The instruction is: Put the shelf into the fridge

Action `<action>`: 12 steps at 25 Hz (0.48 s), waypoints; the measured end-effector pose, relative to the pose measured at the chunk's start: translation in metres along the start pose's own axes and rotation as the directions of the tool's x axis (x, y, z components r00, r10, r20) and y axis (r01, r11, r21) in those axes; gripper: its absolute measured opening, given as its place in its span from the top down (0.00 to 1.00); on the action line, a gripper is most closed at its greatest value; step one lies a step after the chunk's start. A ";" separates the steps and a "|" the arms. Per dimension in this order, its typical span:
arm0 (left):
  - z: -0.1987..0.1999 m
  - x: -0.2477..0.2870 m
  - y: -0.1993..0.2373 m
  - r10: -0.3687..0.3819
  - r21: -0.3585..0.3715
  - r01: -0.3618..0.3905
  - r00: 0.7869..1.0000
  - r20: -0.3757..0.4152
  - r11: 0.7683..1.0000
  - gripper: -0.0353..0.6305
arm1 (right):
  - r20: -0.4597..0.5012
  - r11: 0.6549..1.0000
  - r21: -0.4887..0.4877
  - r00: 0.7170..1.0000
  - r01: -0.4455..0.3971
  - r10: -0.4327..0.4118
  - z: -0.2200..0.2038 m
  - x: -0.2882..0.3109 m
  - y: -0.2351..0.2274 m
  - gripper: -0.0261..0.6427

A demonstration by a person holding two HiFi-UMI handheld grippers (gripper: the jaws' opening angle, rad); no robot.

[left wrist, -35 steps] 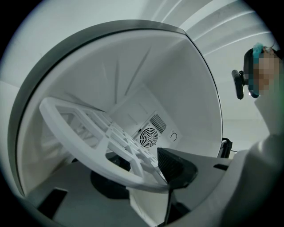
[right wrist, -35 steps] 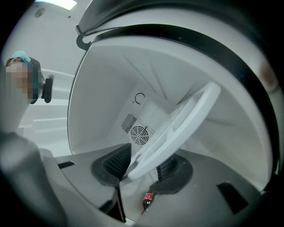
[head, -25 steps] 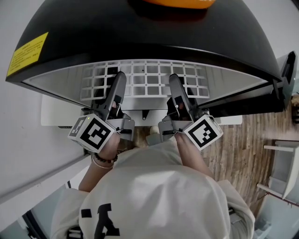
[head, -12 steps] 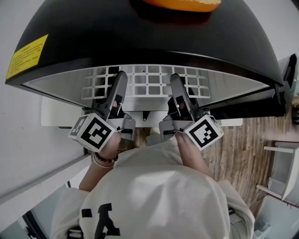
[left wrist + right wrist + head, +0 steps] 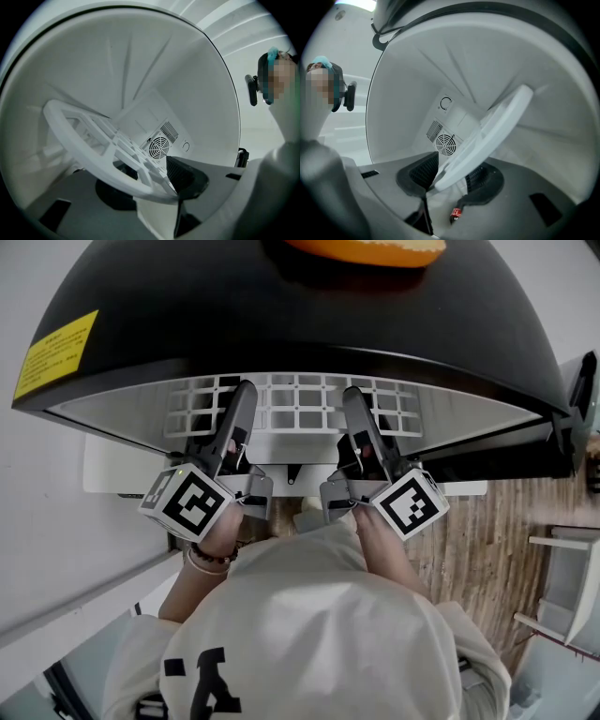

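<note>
Shelf (image 5: 497,129), its front edge clamped by the left hand-held gripper (image 5: 244,392) and the right hand-held gripper (image 5: 352,399), has slid slightly deeper into the fridge (image 5: 281,315), so seating looks close.

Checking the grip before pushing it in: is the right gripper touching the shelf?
Touching. In the right gripper view, the right gripper has one pad pressed on each side of the rim of the shelf.

Both arms reach forward side by side, left gripper (image 5: 242,399) and right gripper (image 5: 353,401) pointing to the far side. Each has its jaws clamped on the shelf's (image 5: 298,411) near edge, wrists level.
</note>
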State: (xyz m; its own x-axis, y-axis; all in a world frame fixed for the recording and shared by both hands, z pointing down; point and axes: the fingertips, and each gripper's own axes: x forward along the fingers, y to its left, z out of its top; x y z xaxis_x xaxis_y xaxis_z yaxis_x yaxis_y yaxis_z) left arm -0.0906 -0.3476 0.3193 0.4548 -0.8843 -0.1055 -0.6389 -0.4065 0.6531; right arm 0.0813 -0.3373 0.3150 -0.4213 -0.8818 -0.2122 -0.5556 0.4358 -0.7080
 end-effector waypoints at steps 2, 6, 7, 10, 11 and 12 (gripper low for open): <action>0.000 0.000 0.000 0.003 -0.001 -0.003 1.000 -0.001 1.000 0.67 | -0.001 1.000 0.002 1.000 0.001 -0.001 0.000 0.000 0.000 0.72; 0.000 0.001 0.001 0.011 -0.004 -0.011 1.000 -0.006 1.000 0.67 | -0.007 1.000 0.006 1.000 0.005 -0.005 0.000 0.001 -0.001 0.72; 0.000 0.001 0.001 0.012 -0.006 -0.012 1.000 -0.006 1.000 0.67 | -0.008 1.000 0.008 1.000 0.006 -0.006 0.000 0.001 -0.001 0.72; 0.000 0.001 0.001 0.018 -0.009 -0.018 1.000 -0.005 1.000 0.67 | -0.014 1.000 0.013 1.000 0.008 -0.007 -0.001 0.002 -0.002 0.72; 0.000 0.002 0.002 0.019 -0.008 -0.019 1.000 -0.005 1.000 0.67 | -0.016 1.000 0.013 1.000 0.009 -0.008 -0.001 0.003 -0.002 0.72; 0.000 0.002 0.002 0.020 -0.008 -0.020 1.000 -0.007 1.000 0.67 | -0.018 1.000 0.013 1.000 0.011 -0.010 -0.001 0.003 -0.003 0.72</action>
State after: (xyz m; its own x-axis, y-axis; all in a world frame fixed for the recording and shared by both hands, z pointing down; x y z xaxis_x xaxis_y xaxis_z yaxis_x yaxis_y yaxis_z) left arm -0.0908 -0.3503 0.3202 0.4462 -0.8907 -0.0875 -0.6429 -0.3870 0.6610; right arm 0.0811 -0.3411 0.3167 -0.4282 -0.8829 -0.1928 -0.5508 0.4241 -0.7188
